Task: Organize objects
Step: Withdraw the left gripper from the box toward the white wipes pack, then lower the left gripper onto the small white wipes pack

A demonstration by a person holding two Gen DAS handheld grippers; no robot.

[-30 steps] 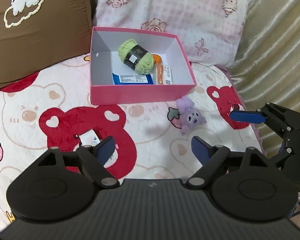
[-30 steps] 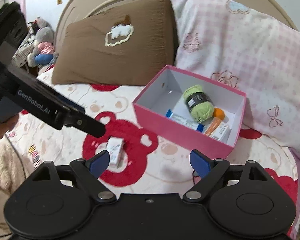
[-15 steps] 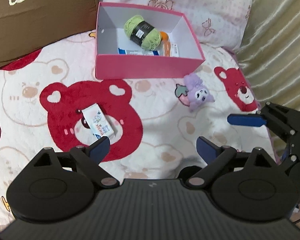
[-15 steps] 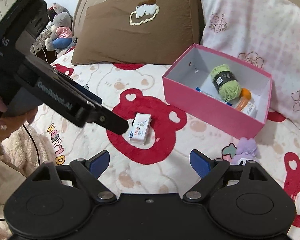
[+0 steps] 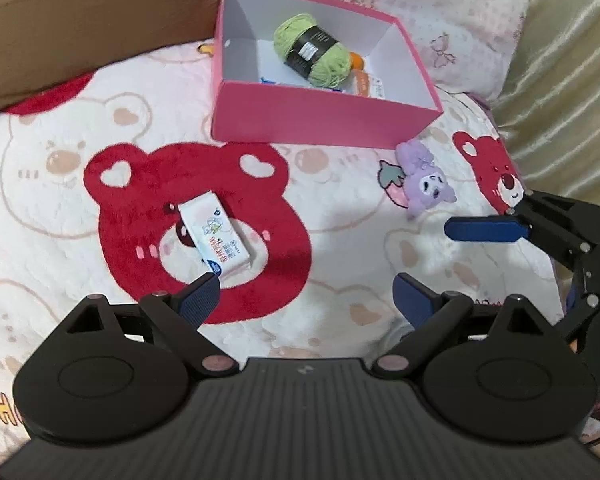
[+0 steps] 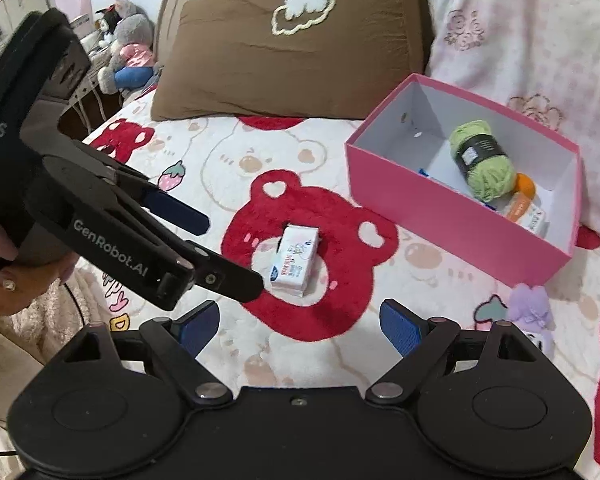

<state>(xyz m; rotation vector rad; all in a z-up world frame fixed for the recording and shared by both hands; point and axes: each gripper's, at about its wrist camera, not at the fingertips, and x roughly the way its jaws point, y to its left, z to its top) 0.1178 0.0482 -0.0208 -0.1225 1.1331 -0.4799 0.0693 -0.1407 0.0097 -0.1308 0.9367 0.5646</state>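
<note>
A small white printed box (image 5: pixel 216 236) lies on the red bear of the blanket, also in the right wrist view (image 6: pixel 296 258). My left gripper (image 5: pixel 305 294) hangs open just short of it, its left fingertip near the box's front corner. My right gripper (image 6: pixel 300 320) is open too, low over the blanket, with nothing between its fingers. A purple plush toy (image 5: pixel 424 184) lies in front of the pink box (image 5: pixel 324 120). Inside the pink box sit a green yarn ball (image 5: pixel 312 50), an orange item and flat packets.
A brown pillow (image 6: pixel 292 52) and a pink patterned pillow (image 6: pixel 532 40) stand behind the pink box. Gold fabric (image 5: pixel 568 60) runs along the right side. Stuffed toys (image 6: pixel 128 48) sit off the bed at far left. A hand (image 6: pixel 4 276) holds the left gripper.
Both grippers have sunk toward the blanket. The white box, once half hidden by my left finger, now shows in full ahead of it. My left jaws stand slightly wider.
</note>
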